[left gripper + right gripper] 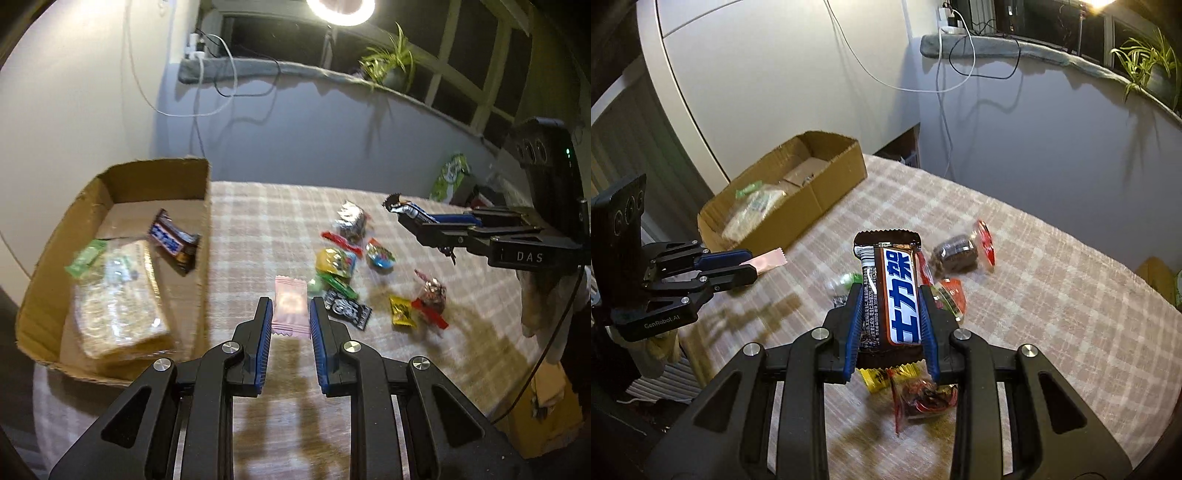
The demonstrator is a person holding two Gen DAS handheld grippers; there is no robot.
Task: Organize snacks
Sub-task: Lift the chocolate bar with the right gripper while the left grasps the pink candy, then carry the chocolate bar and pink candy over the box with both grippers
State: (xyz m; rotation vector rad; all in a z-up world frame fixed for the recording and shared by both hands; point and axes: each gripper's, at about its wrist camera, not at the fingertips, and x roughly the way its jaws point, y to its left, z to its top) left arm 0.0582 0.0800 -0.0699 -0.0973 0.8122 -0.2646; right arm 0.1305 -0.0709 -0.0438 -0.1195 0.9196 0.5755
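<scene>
From the left wrist camera, the left hand-held gripper (291, 314) is clenched on a pink sachet (290, 310), its blue pads pinching the two long edges while the crimped ends stick out near and far. The sachet looks feather-light and limp, so an edge pinch should do, though the smooth film could slip if the squeeze eases. To the left stands the cardboard box (201, 258), open-topped, already holding a large clear pack of biscuits (118, 299) and a brown and blue chocolate bar (173, 243) propped against the right wall. On the checked cloth of the counter (258, 206), right of the box, lies a loose cluster of small wrapped sweets (343, 266). At far right the right hand-held gripper (413, 218) hangs above the cloth with another bar in it.

From the right wrist camera, the right hand-held gripper (891, 314) is grasping a chocolate bar (895, 291) lengthwise, pads on its long sides around the middle. This one is probably firmer and heavier than the sweets; gripping mid-body keeps it balanced, and the glossy wrapper is the slip risk. Under it lie more sweets (955, 254). The box (827, 192) sits far left, and the left hand-held gripper (746, 264) is near left with the pink sachet (768, 260) jutting from its tip.
</scene>
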